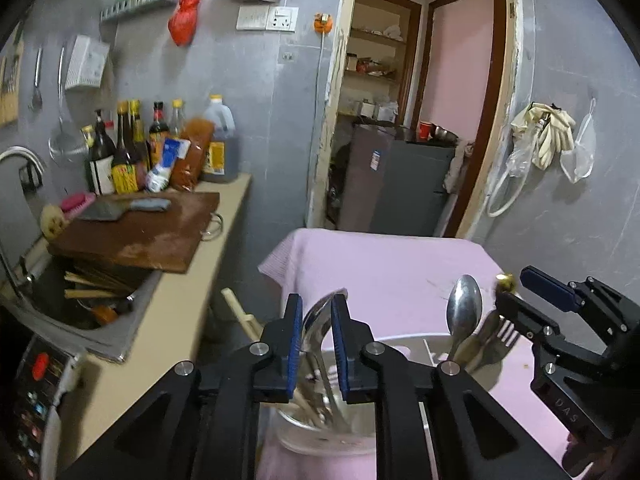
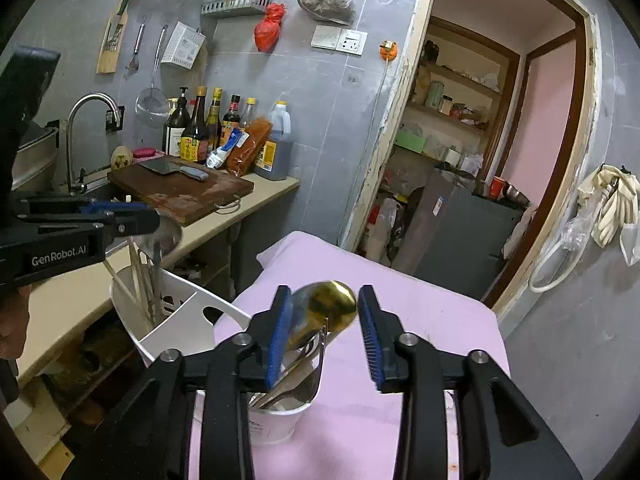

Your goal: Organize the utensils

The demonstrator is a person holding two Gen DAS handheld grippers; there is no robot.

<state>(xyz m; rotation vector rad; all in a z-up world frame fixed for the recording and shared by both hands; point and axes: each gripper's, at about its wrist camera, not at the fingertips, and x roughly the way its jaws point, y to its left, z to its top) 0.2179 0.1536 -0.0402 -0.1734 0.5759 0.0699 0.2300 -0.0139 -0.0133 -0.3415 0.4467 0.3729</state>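
Observation:
A white utensil holder (image 1: 412, 340) stands on the pink cloth (image 1: 380, 264). My left gripper (image 1: 318, 340) hangs over its left compartment, jaws slightly apart. The bowl of a steel spoon (image 1: 318, 316) rises between the blue pads, its handle down among chopsticks (image 1: 304, 404); I see no firm pinch on it. In the right compartment stand another steel spoon (image 1: 464, 308) and a fork (image 1: 505, 330). My right gripper (image 2: 325, 332) is open over that compartment (image 2: 276, 420), a gold spoon (image 2: 332, 304) standing loose between its pads, nearer the left one. The left gripper (image 2: 148, 214) also shows at the left edge.
A beige counter (image 1: 168, 320) runs along the left with a wooden cutting board (image 2: 180, 192), a cleaver (image 2: 172, 170), sauce bottles (image 2: 196, 136) and a sink with a faucet (image 2: 88, 104). Behind the table is an open doorway with a grey fridge (image 2: 460, 232).

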